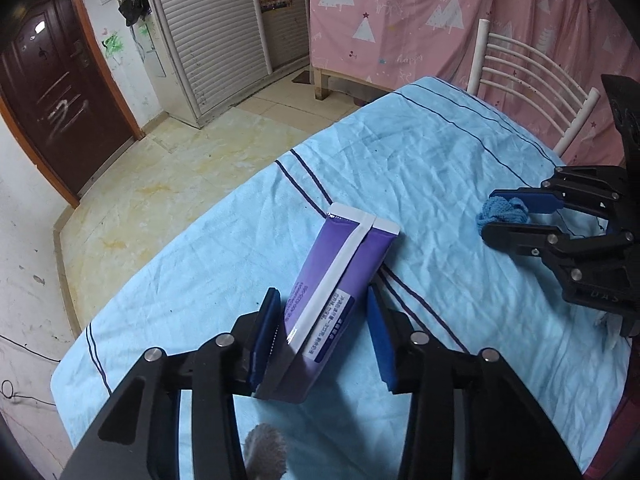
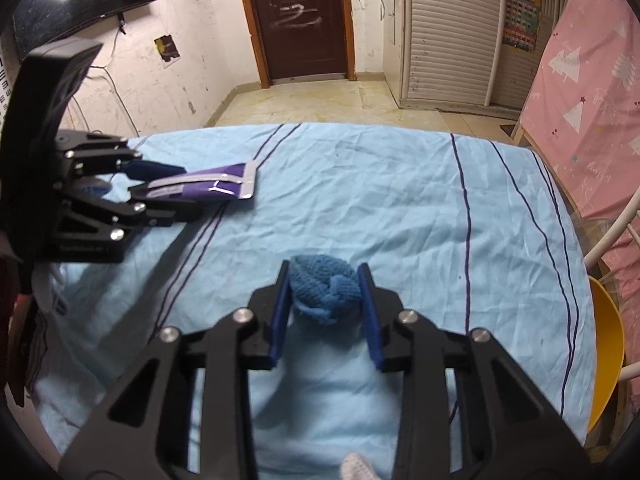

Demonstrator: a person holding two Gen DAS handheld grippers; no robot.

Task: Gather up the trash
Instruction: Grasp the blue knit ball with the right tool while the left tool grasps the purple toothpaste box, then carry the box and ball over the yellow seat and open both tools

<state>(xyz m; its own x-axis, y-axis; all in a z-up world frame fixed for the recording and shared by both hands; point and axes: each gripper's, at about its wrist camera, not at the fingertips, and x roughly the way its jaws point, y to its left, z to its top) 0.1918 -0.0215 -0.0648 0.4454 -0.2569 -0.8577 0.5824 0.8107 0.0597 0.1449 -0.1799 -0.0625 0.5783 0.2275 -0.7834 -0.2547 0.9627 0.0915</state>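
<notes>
Left wrist view. Left gripper (image 1: 324,320) low over the table covered with a wrinkled light-blue cloth with dark stripes (image 1: 420,152). Flattened purple packet with a white seam strip and white label (image 1: 338,280) stands tilted between the fingers, its lower end down by the blue pads, its sealed white end pointing away and up. Left pad touches the packet's side; a gap shows between the packet and the right pad. Whether the packet is truly clamped: cannot tell from this view. Right gripper (image 1: 490,216) visible at the right edge, its fingers either side of a small wad of blue knitted fabric (image 1: 502,212) on the cloth. White metal chair back (image 1: 532,72) beyond the table's far edge; pink curtain with tree print (image 1: 420,12) behind it. Dark brown door (image 1: 48,92) at left. A grey fuzzy item at the bottom edge, not identifiable.

Right wrist view. Right gripper (image 2: 325,292): the blue pads bracket the blue knitted wad (image 2: 324,292), which rests on the cloth (image 2: 400,200). Both pads appear to touch its sides; fingers partly apart, held at the width of the wad. Left gripper (image 2: 176,184) at left, raised just above the cloth, the purple packet (image 2: 212,186) lying roughly level between its fingers and projecting past the tips. Yellow chair seat (image 2: 608,352) at the right table edge. Brown door (image 2: 304,12) straight ahead.
</notes>
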